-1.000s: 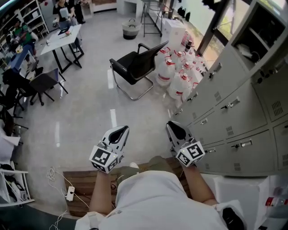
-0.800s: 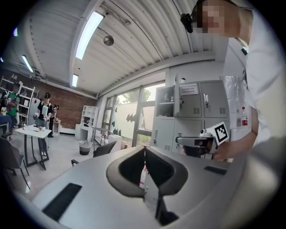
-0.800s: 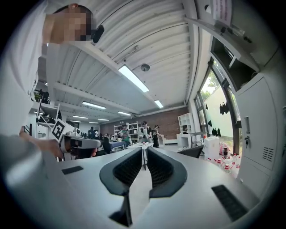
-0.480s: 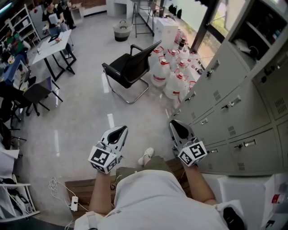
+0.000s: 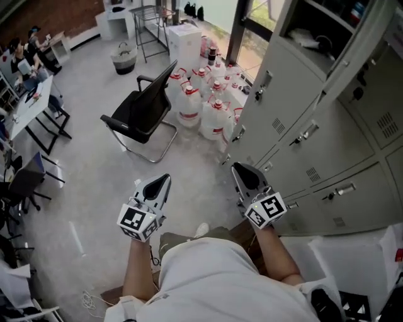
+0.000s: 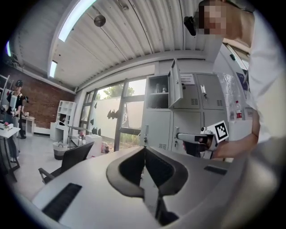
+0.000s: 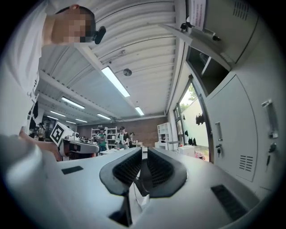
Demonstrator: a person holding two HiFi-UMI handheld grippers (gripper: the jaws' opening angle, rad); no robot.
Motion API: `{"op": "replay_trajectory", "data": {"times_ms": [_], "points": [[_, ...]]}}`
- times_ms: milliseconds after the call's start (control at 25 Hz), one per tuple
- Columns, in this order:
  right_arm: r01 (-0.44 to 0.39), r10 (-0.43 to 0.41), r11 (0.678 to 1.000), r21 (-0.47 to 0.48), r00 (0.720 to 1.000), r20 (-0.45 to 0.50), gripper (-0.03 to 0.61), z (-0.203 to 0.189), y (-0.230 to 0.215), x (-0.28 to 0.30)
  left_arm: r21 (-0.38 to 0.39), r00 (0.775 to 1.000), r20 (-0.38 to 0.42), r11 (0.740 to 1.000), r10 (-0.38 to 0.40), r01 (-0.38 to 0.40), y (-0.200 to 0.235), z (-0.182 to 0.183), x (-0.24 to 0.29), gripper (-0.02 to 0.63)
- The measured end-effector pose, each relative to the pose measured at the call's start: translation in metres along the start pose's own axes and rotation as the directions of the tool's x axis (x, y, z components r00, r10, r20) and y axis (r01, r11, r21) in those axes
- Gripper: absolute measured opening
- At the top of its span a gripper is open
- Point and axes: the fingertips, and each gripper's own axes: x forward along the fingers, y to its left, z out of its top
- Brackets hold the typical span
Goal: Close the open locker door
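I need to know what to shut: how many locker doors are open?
1: the locker door on the top row, nearest the window. More may be hidden out of view.

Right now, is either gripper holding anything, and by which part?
Nothing is held: the left gripper and the right gripper both have their jaws together with nothing between them.

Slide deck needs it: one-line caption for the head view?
Empty left gripper and right gripper held beside grey lockers; upper locker stands open.

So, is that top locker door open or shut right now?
Open. The locker door stands swung out from the lockers, baring its compartment.
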Motion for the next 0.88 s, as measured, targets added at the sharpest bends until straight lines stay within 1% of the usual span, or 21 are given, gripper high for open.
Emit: {"op": "replay_trajectory", "data": {"times_ms": [160, 400, 560, 680, 880], "points": [[0.092, -0.091, 0.995, -0.028, 0.995, 0.038, 0.032, 0.015, -0.053, -0.009, 0.016, 0.994, 0.008, 0.994, -0.110, 0.110, -0.009, 0.003, 0.068, 0.002], [0.211, -0.205, 0.975, -0.074, 0.975, 0.081, 0.040, 0.039, -0.109, -0.035, 0.035, 0.968, 0.029, 0.968, -0.249, 0.248, -0.032, 0.010, 0.150, 0.002], [0.284, -0.272, 0.956, -0.074, 0.952, 0.140, 0.054, 0.066, -0.131, -0.054, 0.044, 0.940, 0.034, 0.940, -0.339, 0.337, -0.051, 0.016, 0.185, 0.002], [0.339, -0.317, 0.935, -0.105, 0.931, 0.178, 0.058, 0.086, -0.142, -0.064, 0.049, 0.917, 0.038, 0.917, -0.398, 0.396, -0.061, 0.020, 0.205, 0.002], [0.420, -0.383, 0.896, -0.147, 0.896, 0.226, 0.080, 0.112, -0.151, -0.073, 0.058, 0.868, 0.020, 0.867, -0.496, 0.495, -0.073, 0.024, 0.229, 0.002]]}}
